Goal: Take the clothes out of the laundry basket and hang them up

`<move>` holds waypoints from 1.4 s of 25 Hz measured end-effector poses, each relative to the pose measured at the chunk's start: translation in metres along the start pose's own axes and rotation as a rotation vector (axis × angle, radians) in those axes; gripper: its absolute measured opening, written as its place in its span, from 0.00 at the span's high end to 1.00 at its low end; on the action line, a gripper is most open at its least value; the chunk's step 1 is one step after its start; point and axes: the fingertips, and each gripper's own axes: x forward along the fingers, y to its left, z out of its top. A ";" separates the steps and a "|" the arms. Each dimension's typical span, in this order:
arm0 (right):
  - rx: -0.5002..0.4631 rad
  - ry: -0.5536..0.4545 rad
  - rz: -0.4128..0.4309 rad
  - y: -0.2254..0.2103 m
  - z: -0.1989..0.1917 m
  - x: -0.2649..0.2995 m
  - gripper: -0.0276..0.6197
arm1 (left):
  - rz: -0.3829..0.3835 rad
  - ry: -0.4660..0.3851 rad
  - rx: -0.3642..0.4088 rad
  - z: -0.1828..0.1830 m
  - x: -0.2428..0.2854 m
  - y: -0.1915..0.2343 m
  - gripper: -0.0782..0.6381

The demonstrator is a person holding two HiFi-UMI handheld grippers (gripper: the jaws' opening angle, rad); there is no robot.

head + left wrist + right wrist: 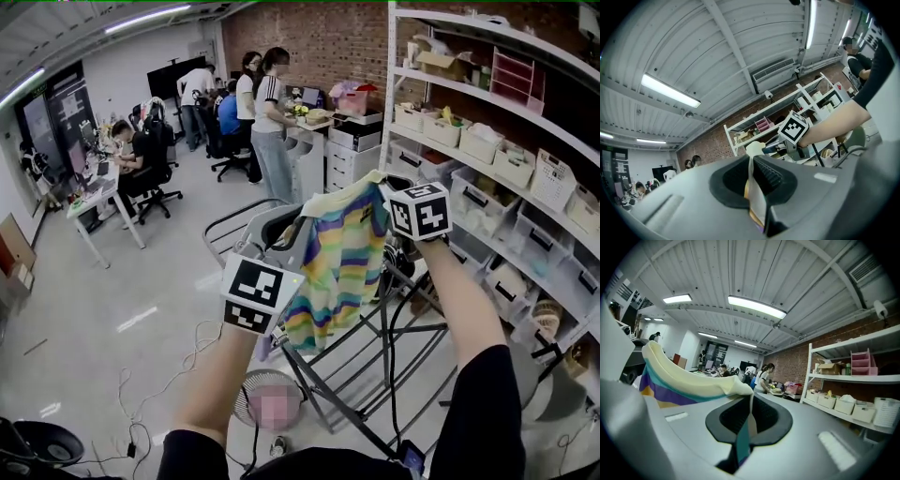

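I hold a striped shirt (339, 258) with yellow, teal and purple bands and a cream collar up in the air between both grippers. My left gripper (292, 228) is shut on the shirt's left shoulder, and cream cloth is pinched between its jaws (753, 180). My right gripper (382, 190) is shut on the other shoulder, with cloth running through its jaws (746, 423) and the collar (689, 380) curving off to the left. The right gripper's marker cube (793, 127) shows in the left gripper view. No laundry basket is in view.
A black metal drying rack (380, 361) stands below the shirt. White shelves with bins (511, 169) line the right wall. A small fan (272, 398) and loose cables (192, 352) lie on the floor. Several people (267, 117) stand and sit at desks at the back.
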 end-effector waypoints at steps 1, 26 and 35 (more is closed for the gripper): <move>0.003 0.014 -0.018 -0.010 -0.009 -0.005 0.93 | -0.017 0.009 0.002 -0.004 0.007 -0.010 0.87; 0.270 0.257 -0.035 -0.053 -0.286 -0.200 0.93 | -0.501 0.202 -0.044 -0.106 -0.045 -0.324 0.87; 0.286 0.410 -0.007 -0.043 -0.368 -0.249 0.93 | -0.608 0.343 -0.023 -0.151 -0.074 -0.407 0.87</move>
